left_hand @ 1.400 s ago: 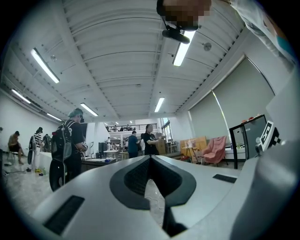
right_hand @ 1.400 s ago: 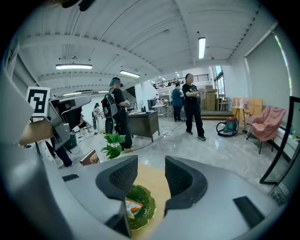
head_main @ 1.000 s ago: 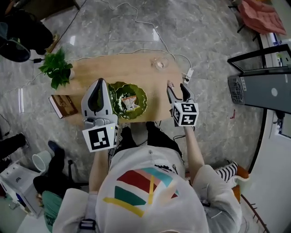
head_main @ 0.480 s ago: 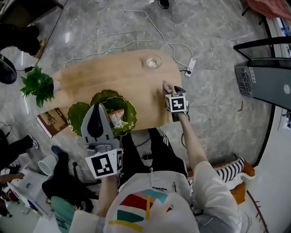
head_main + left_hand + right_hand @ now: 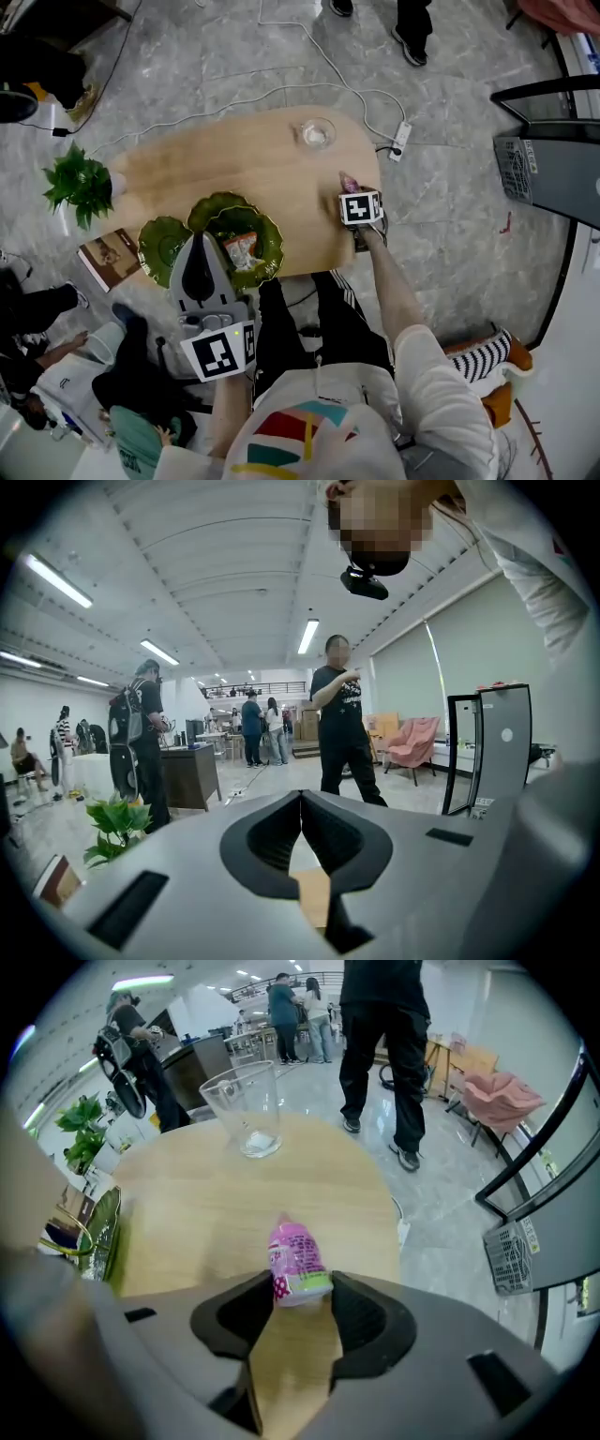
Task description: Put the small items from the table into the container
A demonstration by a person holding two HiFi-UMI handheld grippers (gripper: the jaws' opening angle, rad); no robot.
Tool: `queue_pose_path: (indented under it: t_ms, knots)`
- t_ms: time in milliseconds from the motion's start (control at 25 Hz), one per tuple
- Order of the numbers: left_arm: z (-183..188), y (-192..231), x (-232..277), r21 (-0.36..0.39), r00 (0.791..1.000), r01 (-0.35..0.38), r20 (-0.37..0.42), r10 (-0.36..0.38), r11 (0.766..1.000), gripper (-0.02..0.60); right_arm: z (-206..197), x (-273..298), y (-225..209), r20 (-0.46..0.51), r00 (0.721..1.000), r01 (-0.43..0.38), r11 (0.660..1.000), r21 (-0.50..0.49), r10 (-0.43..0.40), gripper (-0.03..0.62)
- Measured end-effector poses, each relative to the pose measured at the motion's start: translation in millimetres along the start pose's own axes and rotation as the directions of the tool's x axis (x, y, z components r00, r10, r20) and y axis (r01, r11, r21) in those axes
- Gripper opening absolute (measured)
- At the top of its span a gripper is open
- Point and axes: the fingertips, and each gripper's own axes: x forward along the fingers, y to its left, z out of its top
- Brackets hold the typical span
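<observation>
A small pink packet (image 5: 298,1265) lies on the wooden table (image 5: 197,1204) near its right edge; its tip shows in the head view (image 5: 346,178). My right gripper (image 5: 302,1290) points steeply down over it. Its jaws are closing, with the packet's near end between them, still resting on the table. The green bowl (image 5: 265,234) stands at the table's front and holds a snack packet (image 5: 241,249). My left gripper (image 5: 200,246) hovers just left of the bowl, near the table's front edge, jaws shut with nothing in them (image 5: 301,799).
Two more green dishes (image 5: 159,246) sit left of and behind the bowl. A clear glass (image 5: 316,131) stands at the far edge. A potted plant (image 5: 80,183) and a book (image 5: 111,255) are at the left end. Cables and a power strip (image 5: 401,141) lie on the floor; people stand nearby.
My right gripper has dropped to the table and tipped downward over the pink packet. My left gripper has sunk and drawn back from above the bowl to its left front.
</observation>
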Motion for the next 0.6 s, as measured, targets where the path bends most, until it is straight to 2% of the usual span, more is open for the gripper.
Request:
queue_pose_path:
  t_ms: [160, 360, 480, 600]
  knots:
    - [8, 5, 1, -0.016, 1.000, -0.017, 0.019, 0.017, 1.000, 0.009, 11, -12, 0, 0.028, 1.000, 0.002, 0.995, -0.104, 0.001, 0.190]
    - [37, 16, -10, -0.022, 0.996, -0.043, 0.080, 0.045, 0.999, 0.009, 44, -58, 10, 0.149, 0.989, -0.007, 0.993, -0.121, 0.025, 0.187]
    - [62, 30, -26, -0.027, 0.990, -0.062, 0.128, 0.065, 0.998, 0.008, 69, -109, 33, 0.257, 0.964, -0.029, 0.991, -0.132, 0.063, 0.187]
    - [86, 42, -48, -0.026, 0.982, -0.076, 0.170, 0.080, 0.997, 0.009, 87, -172, 61, 0.363, 0.927, -0.054, 0.990, -0.131, 0.099, 0.187]
